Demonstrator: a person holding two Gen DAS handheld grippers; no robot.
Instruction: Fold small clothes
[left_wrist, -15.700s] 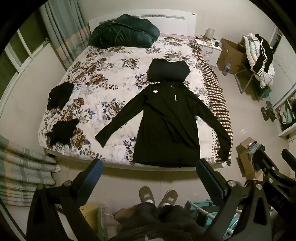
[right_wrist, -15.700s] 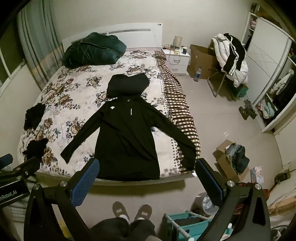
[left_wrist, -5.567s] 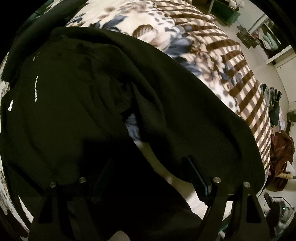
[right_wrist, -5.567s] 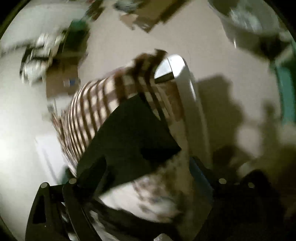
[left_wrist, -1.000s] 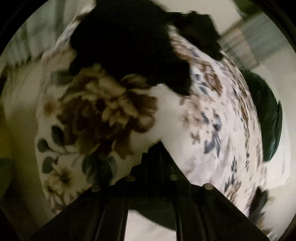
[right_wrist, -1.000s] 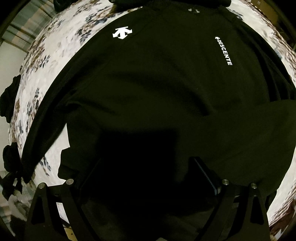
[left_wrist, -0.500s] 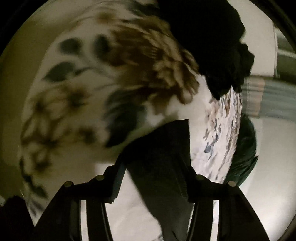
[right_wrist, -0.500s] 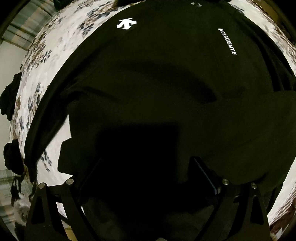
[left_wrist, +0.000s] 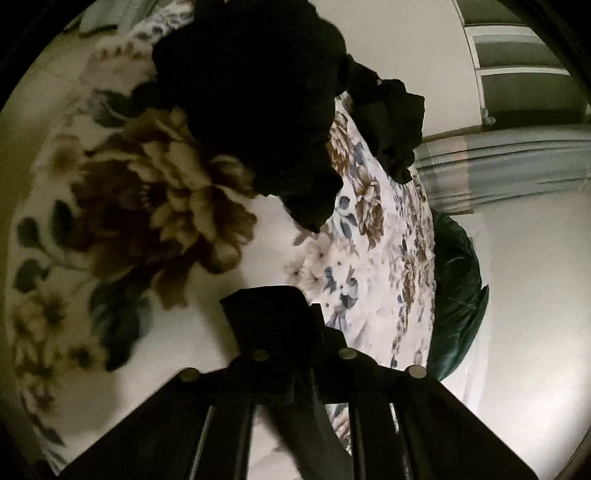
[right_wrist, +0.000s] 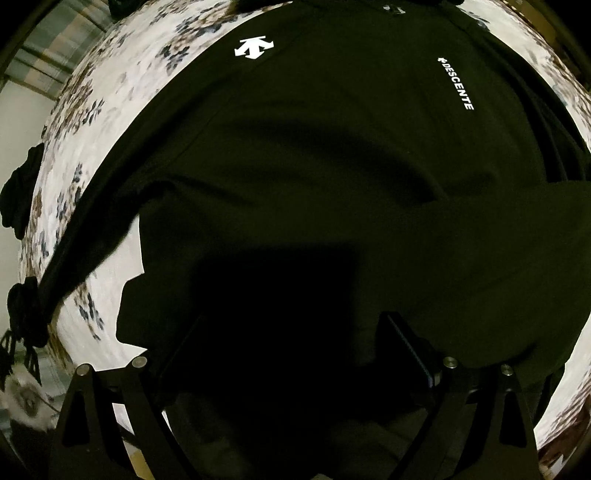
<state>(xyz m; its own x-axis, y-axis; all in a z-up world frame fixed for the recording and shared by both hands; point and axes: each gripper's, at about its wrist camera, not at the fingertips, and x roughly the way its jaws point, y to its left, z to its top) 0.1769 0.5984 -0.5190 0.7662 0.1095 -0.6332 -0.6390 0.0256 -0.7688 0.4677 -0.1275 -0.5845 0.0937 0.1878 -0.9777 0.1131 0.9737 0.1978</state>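
1. One black long-sleeved top (right_wrist: 332, 166) lies spread on the floral bedspread (right_wrist: 92, 110), chest print facing up. It is soft, light and limp, so it will sag and drag wherever it is not supported; a cuff, hem corner or shoulder seam looks like the best place to take hold.
2. The left gripper (left_wrist: 288, 314) hangs over the bedspread with a dark strip of cloth — most likely the sleeve end — pinched between its nearly closed jaws. They have just been closing, after standing wider half a second ago with the cloth between them.
3. The right gripper (right_wrist: 291, 354) points steeply down at the lower body of the top, jaws spread wide. The cloth there is in deep shadow, so I cannot tell whether the pads press on it.
4. Against the frames from a second ago, the right view is nearly unchanged, while the left view has swung — the crumpled black garment (left_wrist: 258, 110) now sits higher and sharper.
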